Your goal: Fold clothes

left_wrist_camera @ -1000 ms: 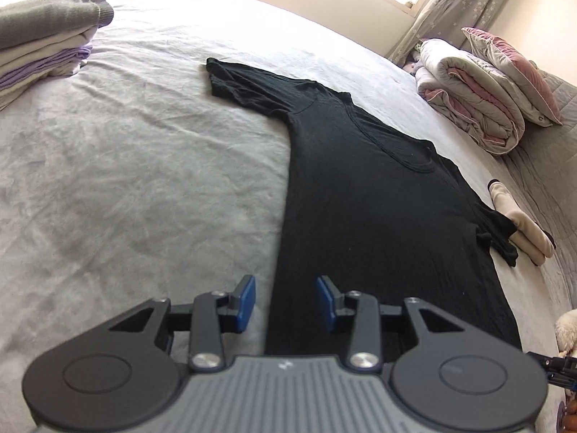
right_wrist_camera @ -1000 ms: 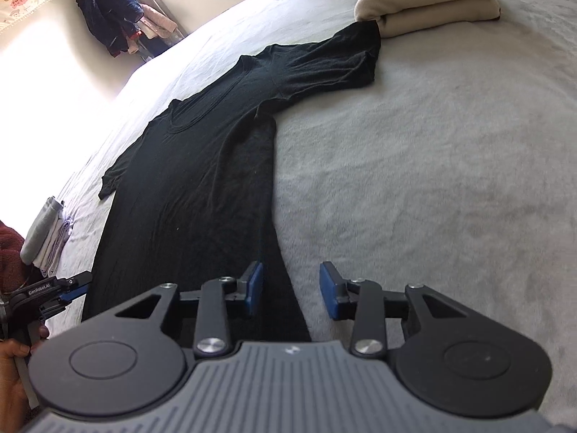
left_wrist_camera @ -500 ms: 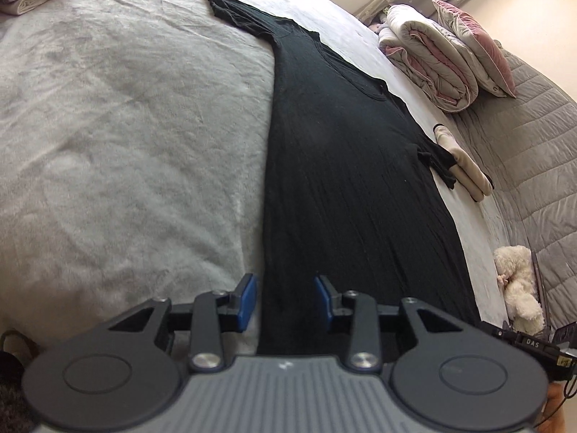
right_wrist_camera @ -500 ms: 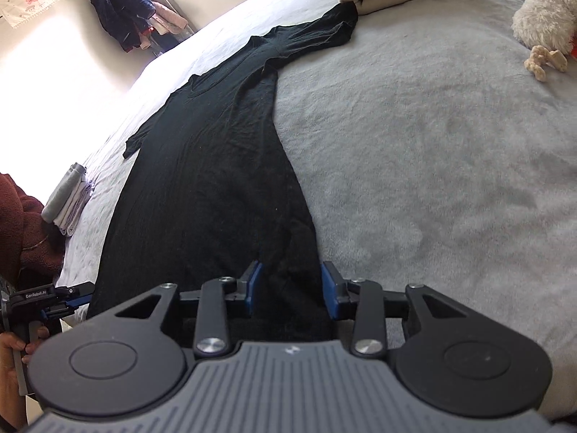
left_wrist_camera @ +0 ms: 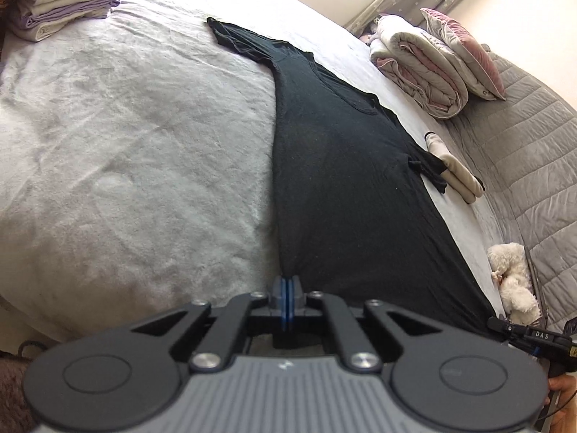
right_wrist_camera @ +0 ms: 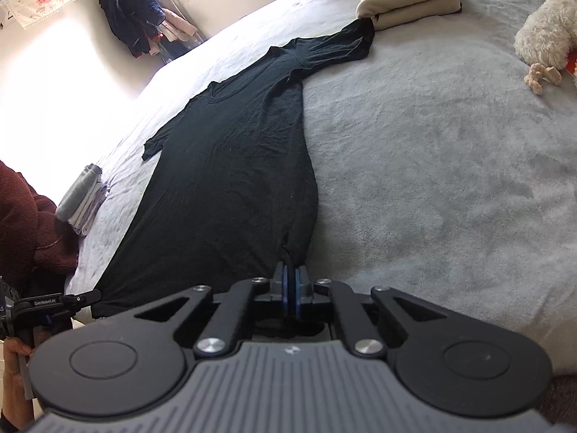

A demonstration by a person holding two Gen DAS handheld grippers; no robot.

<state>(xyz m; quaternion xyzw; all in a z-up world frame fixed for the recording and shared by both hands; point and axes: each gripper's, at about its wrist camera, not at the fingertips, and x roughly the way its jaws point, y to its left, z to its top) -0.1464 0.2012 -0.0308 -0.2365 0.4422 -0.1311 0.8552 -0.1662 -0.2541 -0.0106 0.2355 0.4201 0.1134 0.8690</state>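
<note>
A black T-shirt lies flat on a grey bed, sleeves at the far end. Both grippers, open half a second ago, are now clenched on its near hem: the left gripper at the left corner, the right gripper at the right corner.

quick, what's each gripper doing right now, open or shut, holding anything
Left gripper: shut, pinching the hem corner of the black t-shirt.
Right gripper: shut, pinching the other hem corner of the t-shirt.
</note>
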